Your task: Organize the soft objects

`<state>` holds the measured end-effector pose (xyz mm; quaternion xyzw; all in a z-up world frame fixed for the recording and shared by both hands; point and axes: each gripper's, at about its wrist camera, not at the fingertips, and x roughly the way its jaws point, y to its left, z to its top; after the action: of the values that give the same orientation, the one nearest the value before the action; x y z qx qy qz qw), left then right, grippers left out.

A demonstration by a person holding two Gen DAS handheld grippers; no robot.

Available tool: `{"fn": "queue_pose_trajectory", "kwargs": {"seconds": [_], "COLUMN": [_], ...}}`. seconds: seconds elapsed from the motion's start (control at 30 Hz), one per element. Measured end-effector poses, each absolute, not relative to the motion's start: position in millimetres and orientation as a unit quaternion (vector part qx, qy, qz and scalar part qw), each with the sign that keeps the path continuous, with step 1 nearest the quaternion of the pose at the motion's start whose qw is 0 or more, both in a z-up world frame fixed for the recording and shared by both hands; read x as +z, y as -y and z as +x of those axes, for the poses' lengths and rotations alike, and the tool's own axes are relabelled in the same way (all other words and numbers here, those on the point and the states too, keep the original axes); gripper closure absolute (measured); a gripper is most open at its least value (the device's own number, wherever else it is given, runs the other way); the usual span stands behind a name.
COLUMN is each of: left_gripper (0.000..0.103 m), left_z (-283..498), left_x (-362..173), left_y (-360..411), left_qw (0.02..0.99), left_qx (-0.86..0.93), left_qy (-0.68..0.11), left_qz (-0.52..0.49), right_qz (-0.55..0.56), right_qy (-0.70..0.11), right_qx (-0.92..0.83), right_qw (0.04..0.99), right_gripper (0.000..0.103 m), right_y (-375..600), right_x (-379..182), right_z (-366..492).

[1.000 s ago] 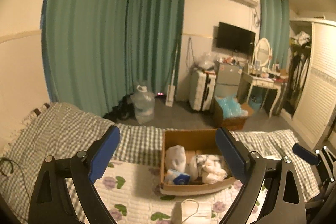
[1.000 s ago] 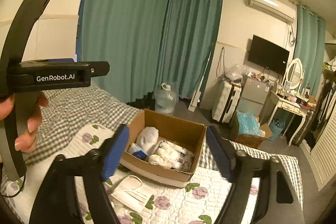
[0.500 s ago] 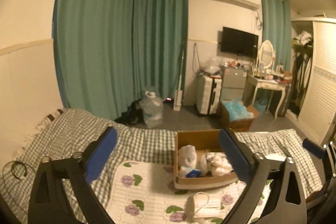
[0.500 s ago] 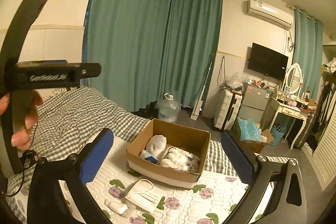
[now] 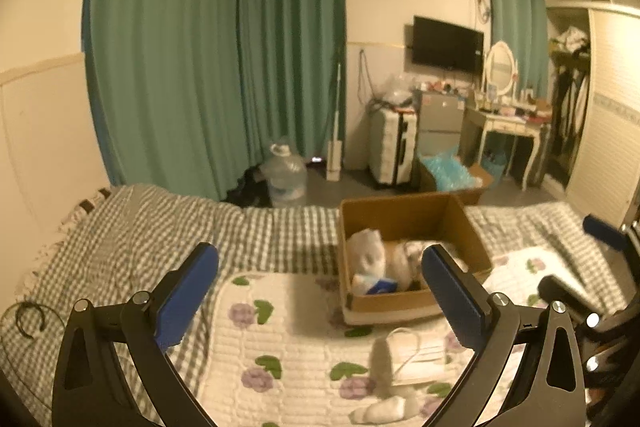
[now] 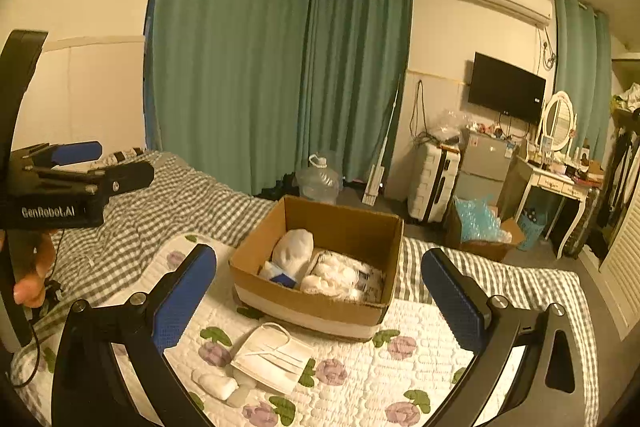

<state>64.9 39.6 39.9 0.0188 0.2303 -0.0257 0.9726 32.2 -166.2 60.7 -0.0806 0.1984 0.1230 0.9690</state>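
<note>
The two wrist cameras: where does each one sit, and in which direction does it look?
Left wrist: sits on the left gripper, looks slightly down along its open fingers at the cardboard box; the right gripper shows at the right edge.
Right wrist: sits on the right gripper, looks slightly down at the same box from nearer its left side; the left gripper and a hand show at the left edge.
Shared: box, face mask, bed, green curtains.

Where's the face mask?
The face mask lies on the flowered quilt, just in front of the cardboard box, low in both wrist views. A small white roll sits at its left.
</note>
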Motion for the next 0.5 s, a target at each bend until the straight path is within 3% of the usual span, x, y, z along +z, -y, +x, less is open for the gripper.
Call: {"fn": "queue_pose_trajectory", "kwargs": {"seconds": [0.5], "left_gripper": [0.000], "left_z": [88], "left_x": [-67], "left_y": [-40], "left_qw": [0.937], "left_qx": [-0.030], "left_qy": [-0.346], "left_qz": [0.042], "right_qz": [-0.090], "right_qy": [-0.269], "right_qx": [0.138], "right_qw": [0.949], "right_gripper": [0.000], "right_y": [156], "right_x": [-11], "right_z": [67]}}
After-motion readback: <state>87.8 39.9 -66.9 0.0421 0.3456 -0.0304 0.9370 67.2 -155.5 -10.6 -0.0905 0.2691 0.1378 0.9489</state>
